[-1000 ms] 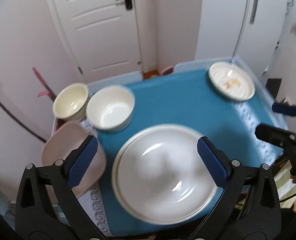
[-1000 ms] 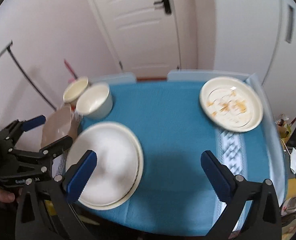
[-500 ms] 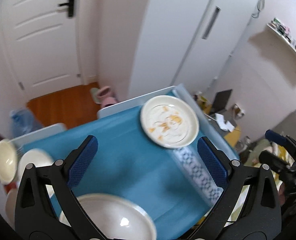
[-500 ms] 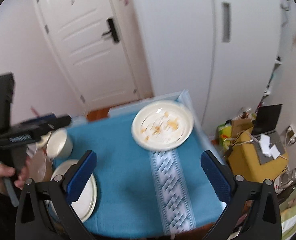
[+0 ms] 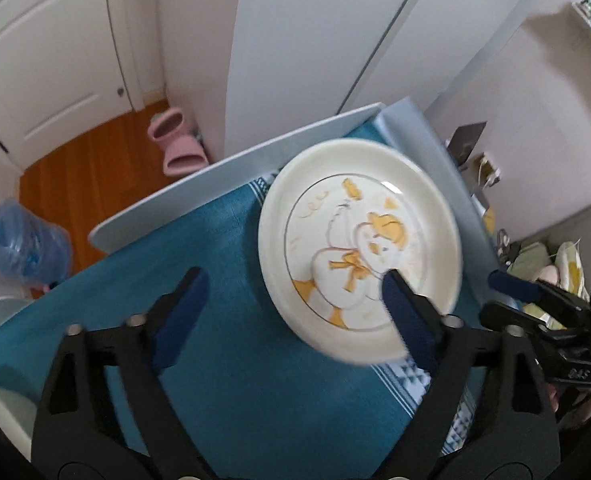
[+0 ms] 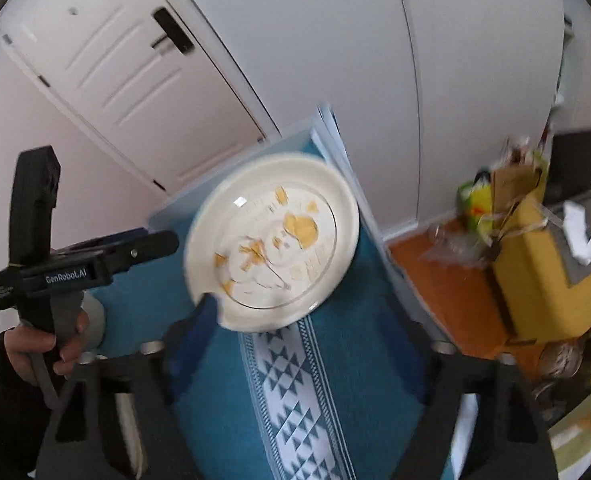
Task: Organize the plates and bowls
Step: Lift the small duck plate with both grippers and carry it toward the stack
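On the far left floor a blue water jug (image 5: 23, 246) lies by the door (image 6: 135, 80), and a pair of pink slippers (image 5: 177, 148) sits near the wall. The table (image 5: 215, 176) wears a blue cloth (image 5: 231, 280) with a white patterned strip. The left gripper (image 5: 291, 304) hangs over the cloth with its fingers spread wide; its right fingertip overlaps the plate's near edge, though blur leaves contact unclear. The plate (image 5: 359, 248), cream with an orange drawing, rests at the table's far right corner. The right gripper (image 6: 315, 344) also stands spread, its left finger (image 6: 199, 328) at the plate's near left rim, touching or just over it. Farther right, a yellow box (image 6: 543, 264) stands on the floor.
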`<state>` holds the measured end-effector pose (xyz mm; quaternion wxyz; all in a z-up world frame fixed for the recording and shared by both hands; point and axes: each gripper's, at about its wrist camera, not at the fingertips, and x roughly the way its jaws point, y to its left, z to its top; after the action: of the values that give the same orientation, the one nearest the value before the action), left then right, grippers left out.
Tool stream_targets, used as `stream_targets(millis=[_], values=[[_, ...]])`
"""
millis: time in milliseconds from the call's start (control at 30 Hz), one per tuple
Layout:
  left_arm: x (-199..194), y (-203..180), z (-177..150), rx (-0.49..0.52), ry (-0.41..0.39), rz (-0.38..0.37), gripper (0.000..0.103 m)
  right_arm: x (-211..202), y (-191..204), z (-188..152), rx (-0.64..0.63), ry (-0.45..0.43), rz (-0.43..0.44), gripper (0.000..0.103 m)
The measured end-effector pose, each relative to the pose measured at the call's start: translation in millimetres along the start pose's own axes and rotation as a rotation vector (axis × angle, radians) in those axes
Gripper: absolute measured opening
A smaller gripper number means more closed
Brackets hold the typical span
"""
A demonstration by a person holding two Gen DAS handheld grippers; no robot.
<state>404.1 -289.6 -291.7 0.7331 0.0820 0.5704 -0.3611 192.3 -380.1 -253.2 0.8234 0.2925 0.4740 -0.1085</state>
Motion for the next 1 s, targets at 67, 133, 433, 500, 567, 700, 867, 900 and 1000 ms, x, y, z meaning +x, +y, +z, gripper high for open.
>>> stream_targets(millis=[67,133,433,500,567,700,867,900,1000], values=[[14,4,5,0.005,0.021,0.009,0.065,17,-10,2,0.066,0.009,0.023,0.061],[24,7,9,0.009,0.039,0.017,0.060,28,-15,3,0.091,0.009,0.018,0.054],[41,11,19,0.024,0.055,-0.003,0.034,38,-23,14,0.149,-0.043,-0.026,0.031],[44,12,21,0.016,0.065,-0.005,0.022,41,-22,15,0.144,-0.037,-0.028,0.026],[45,12,22,0.019,0.064,-0.002,0.019,43,-21,15,0.139,-0.033,-0.029,0.022],[45,10,21,0.039,0.052,0.010,0.019,47,-19,14,0.125,-0.017,-0.037,0.013],[47,9,21,0.051,0.043,0.028,0.019,48,-18,15,0.097,0.014,-0.036,0.013],[46,8,20,0.050,0.043,0.030,0.019,47,-18,15,0.089,0.018,-0.037,0.013],[36,3,17,0.052,0.027,0.038,0.019,45,-16,15,0.070,0.014,-0.036,0.013]])
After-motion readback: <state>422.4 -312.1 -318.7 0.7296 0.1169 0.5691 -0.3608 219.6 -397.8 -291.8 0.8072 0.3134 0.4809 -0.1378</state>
